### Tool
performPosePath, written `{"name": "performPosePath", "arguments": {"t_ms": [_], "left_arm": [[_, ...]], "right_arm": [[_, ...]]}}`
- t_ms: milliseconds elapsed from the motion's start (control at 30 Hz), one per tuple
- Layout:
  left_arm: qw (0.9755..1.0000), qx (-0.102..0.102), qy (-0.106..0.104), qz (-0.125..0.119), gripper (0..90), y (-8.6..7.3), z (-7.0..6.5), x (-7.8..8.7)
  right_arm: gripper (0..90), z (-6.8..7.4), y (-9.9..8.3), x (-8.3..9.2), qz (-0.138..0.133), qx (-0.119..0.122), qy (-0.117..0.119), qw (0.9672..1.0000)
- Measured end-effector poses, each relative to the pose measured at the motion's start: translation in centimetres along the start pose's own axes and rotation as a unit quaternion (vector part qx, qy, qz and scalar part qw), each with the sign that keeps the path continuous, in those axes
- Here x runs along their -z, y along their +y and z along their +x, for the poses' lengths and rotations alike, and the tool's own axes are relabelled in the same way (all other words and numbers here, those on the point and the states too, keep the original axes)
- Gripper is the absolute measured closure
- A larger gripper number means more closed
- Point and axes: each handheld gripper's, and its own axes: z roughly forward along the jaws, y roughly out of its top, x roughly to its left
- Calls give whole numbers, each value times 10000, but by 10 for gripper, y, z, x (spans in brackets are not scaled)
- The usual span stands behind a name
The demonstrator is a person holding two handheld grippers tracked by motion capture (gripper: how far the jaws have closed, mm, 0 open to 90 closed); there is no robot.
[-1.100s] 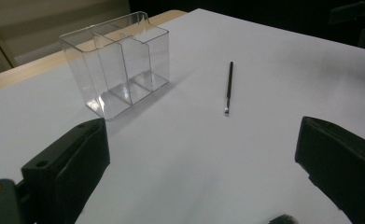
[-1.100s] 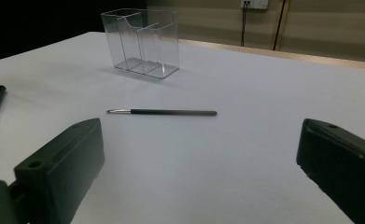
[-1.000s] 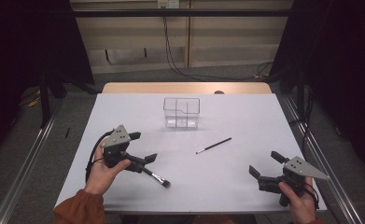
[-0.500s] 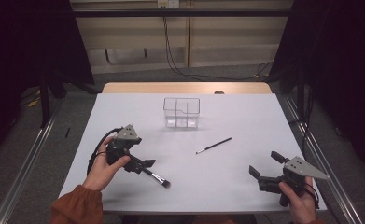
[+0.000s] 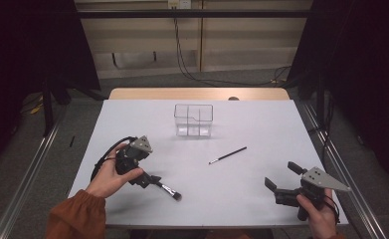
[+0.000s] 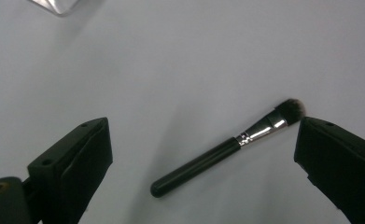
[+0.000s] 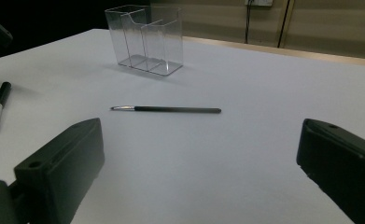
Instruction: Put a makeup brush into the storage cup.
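While the left claw [image 6: 203,172] hangs spread wide over the thick makeup brush [image 6: 227,149] lying flat on the white desk [image 5: 261,129], the right claw [image 5: 284,179] rests apart too, well away from the thin brush [image 5: 228,155].

Dim surroundings, evenly lit table [image 5: 261,129], soft shadows, slight blur

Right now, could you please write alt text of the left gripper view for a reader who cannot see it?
A black makeup brush with a silver collar lies flat on a white table, between the two open black tongs of the left gripper, which do not touch it. Its bristles point toward the right tong; a clear object shows at the upper left corner.
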Motion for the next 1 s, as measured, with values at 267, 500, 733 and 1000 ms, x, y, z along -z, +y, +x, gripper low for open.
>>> {"name": "performPosePath", "arguments": {"t_ms": [267, 500, 733, 1000], "left_arm": [[9983, -291, -115, 502, 73, 3, 1, -4], [9952, -561, -309, 744, 59, 3, -3, -11], [9911, -794, -565, 902, 64, 6, -9, -23], [9878, -908, -627, 1100, 99, 7, -10, -33]], "right_arm": [[3, 1, 0, 0, 15, 50, 28, 10000], [3, 1, 0, -1, 29, 10, 32, 10000], [3, 1, 0, -1, 41, -1, 30, 10000], [3, 1, 0, -1, 44, -1, 38, 10000]]}}
